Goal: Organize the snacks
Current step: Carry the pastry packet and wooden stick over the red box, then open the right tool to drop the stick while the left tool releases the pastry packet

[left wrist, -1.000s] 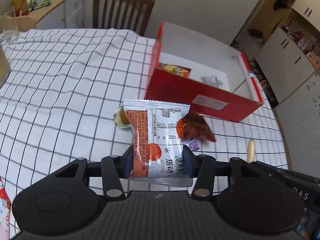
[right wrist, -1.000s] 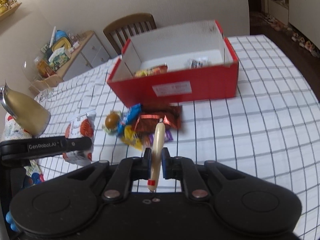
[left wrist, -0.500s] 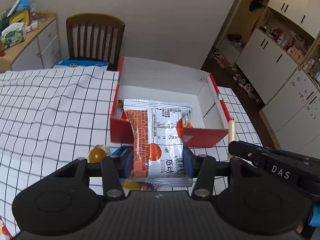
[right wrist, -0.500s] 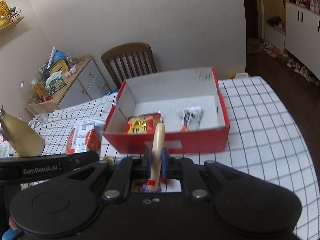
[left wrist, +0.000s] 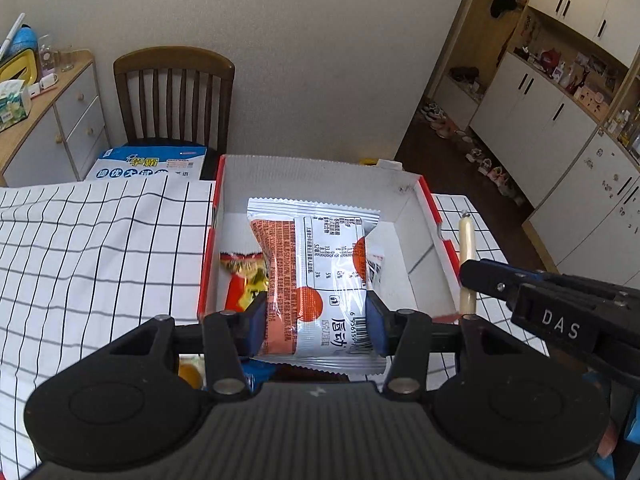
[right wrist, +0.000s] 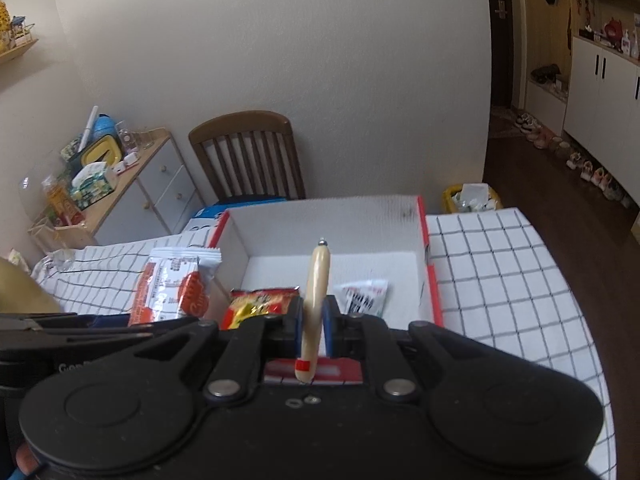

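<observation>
My left gripper (left wrist: 316, 322) is shut on an orange and white snack packet (left wrist: 316, 276), held above the near part of the red box (left wrist: 208, 264). The same packet (right wrist: 172, 286) shows at the left of the right wrist view. My right gripper (right wrist: 311, 326) is shut on a pale sausage stick (right wrist: 316, 300) that points up over the box (right wrist: 434, 296); the stick (left wrist: 466, 248) also shows beside the box's right wall. Inside the box lie a red and yellow packet (left wrist: 242, 276) (right wrist: 260, 300) and a small white packet (right wrist: 364, 296).
The table (left wrist: 100, 240) wears a white cloth with black grid lines. A wooden chair (left wrist: 174, 96) with a blue and white bag (left wrist: 148, 162) on its seat stands behind the box. Loose sweets (left wrist: 190, 374) lie under my left gripper. A sideboard (right wrist: 132, 184) stands at the far left.
Both grippers have risen and moved toward the red box with their loads. The loose sweets have slid out of sight beneath them, and the inside of the box now fills the view.
</observation>
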The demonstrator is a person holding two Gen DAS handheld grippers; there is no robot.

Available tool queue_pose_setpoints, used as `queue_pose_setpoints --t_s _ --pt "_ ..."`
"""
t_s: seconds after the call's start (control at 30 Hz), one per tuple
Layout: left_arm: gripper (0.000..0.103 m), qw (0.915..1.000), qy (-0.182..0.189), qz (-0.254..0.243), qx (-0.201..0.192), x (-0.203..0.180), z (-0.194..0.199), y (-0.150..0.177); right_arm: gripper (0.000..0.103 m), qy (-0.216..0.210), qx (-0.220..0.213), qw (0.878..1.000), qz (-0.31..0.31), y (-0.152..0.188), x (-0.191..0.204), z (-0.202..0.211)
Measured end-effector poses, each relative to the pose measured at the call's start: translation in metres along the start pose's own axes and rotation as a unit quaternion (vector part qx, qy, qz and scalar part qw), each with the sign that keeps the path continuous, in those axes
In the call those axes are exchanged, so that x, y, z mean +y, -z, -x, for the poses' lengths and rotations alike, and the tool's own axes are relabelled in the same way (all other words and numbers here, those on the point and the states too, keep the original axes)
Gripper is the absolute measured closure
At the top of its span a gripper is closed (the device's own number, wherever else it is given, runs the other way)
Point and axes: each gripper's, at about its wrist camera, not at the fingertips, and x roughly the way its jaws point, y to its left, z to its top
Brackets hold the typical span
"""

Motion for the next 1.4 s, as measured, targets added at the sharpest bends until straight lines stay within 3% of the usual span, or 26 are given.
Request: queue_pose_setpoints --t_s 0.67,1.1,1.4 --pt "0.055 0.9976 -0.038 -0.028 0.05 -0.007 -0.103 -0.034 0.095 0.048 0.073 0.996 0.006 -0.005 -0.037 -0.096" --pt "0.055 0.9913 -0.043 -0.047 0.116 -0.013 -0.153 -0.027 0.095 0.05 0.135 0.989 0.017 0.004 -0.036 -0.133" --pt "0.054 0.9871 -0.048 -0.059 0.141 -0.014 -0.169 -0.021 0.094 0.045 0.16 0.986 0.01 0.009 -0.034 -0.145"
